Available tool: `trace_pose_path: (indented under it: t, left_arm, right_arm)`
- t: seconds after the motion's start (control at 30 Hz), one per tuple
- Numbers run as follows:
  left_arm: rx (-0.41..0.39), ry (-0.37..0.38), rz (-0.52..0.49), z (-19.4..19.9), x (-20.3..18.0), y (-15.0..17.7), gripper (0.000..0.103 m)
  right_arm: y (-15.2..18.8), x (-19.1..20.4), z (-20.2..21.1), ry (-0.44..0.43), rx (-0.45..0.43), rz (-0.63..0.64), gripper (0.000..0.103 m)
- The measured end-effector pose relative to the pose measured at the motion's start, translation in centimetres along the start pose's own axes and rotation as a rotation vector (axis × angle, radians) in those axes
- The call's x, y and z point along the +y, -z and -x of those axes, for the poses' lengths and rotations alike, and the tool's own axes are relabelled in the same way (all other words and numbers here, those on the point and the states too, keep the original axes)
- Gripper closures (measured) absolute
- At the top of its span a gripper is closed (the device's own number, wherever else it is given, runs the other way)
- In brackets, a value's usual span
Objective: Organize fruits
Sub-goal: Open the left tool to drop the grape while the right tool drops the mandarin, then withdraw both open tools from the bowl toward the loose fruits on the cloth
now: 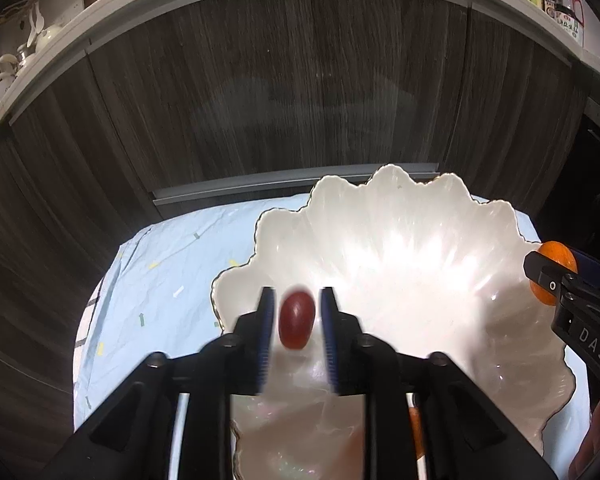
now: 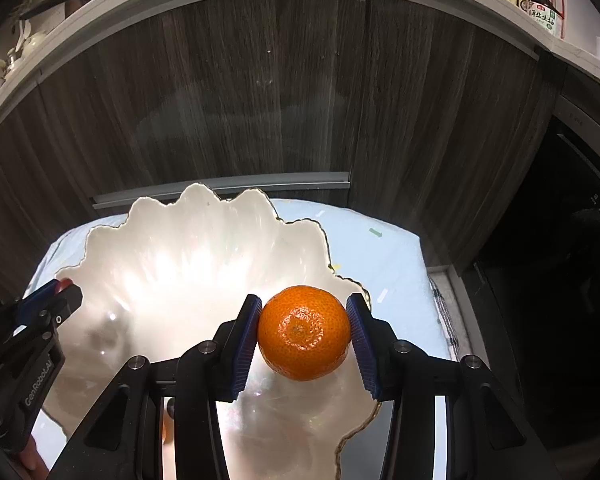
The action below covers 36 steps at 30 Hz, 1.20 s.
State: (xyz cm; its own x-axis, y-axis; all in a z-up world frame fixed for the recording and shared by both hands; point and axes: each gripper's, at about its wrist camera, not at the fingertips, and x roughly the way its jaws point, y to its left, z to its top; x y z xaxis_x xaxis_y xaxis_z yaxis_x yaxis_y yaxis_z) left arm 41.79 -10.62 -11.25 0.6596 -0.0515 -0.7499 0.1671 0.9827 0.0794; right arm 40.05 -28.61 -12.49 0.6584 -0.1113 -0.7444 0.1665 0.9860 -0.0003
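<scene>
Left wrist view looks steeply down along the left gripper, whose two black fingers with ribbed blue pads stand a little apart over the near left part of a white scalloped dish. Between the pads sits a small dark red oval fruit, perhaps a grape or a grape tomato, blurred at its edges; a narrow gap shows on each side of it, so the pads are not pressing it. Whether it rests on the dish or is still in the air cannot be told. The dish is pearly and glossy, with a thin gold line along its wavy rim, and it stands on a pale blue cloth with small coloured flecks. At the right edge of this view the right gripper reaches in over the dish rim with an orange fruit. Right wrist view shows that gripper angled down in the same way, its blue pads closed against both sides of a mandarin, which hangs above the near right side of the dish. The mandarin is round, bright orange, with a pitted skin and its pale navel turned toward the camera. Dark wood-grain cabinet doors rise behind the cloth.
</scene>
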Motion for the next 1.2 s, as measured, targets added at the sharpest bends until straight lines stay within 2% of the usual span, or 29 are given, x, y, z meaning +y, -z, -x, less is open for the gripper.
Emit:
trace_pose_path:
  t: [0.07, 0.17, 0.23, 0.3, 0.37, 0.5, 0.57, 0.87, 0.97, 1.2]
  left_arm:
    - [-0.002, -0.007, 0.004, 0.1, 0.0, 0.1, 0.058]
    - [-0.005, -0.010, 0.001, 0.2, 0.0, 0.3, 0.049]
    - [-0.002, -0.010, 0.001, 0.3, 0.0, 0.4, 0.046]
    - [-0.002, -0.012, -0.001, 0.4, 0.0, 0.6, 0.043]
    - [-0.006, -0.016, 0.002, 0.5, 0.1, 0.6, 0.037]
    - [-0.013, -0.021, 0.007, 1.0, 0.4, 0.6, 0.032]
    - [-0.024, -0.025, 0.009, 1.4, 0.5, 0.5, 0.024]
    - [-0.070, -0.050, 0.023, 3.6, 1.2, 0.4, 0.010]
    - [-0.069, -0.049, 0.025, 4.3, 1.3, 0.6, 0.009]
    - [-0.072, -0.049, 0.030, 6.4, 1.7, 1.2, 0.009]
  right_arm:
    - [0.1, 0.0, -0.2, 0.002, 0.009, 0.003, 0.057]
    - [0.1, -0.1, -0.2, 0.005, 0.011, -0.002, 0.056]
    - [0.1, -0.1, -0.1, 0.013, 0.006, -0.003, 0.045]
    - [0.1, -0.2, 0.6, 0.034, -0.022, -0.005, 0.028]
    - [0.1, 0.0, 1.2, 0.061, -0.049, 0.004, 0.025]
    - [-0.2, 0.2, 1.8, 0.065, -0.064, 0.010, 0.023]
    - [-0.3, 0.3, 2.1, 0.058, -0.069, 0.006, 0.023]
    - [-0.1, 0.6, 3.4, 0.040, -0.076, -0.005, 0.022]
    - [0.1, 0.7, 4.1, 0.036, -0.081, -0.010, 0.019]
    - [0.9, 0.9, 6.2, 0.019, -0.104, -0.019, 0.019]
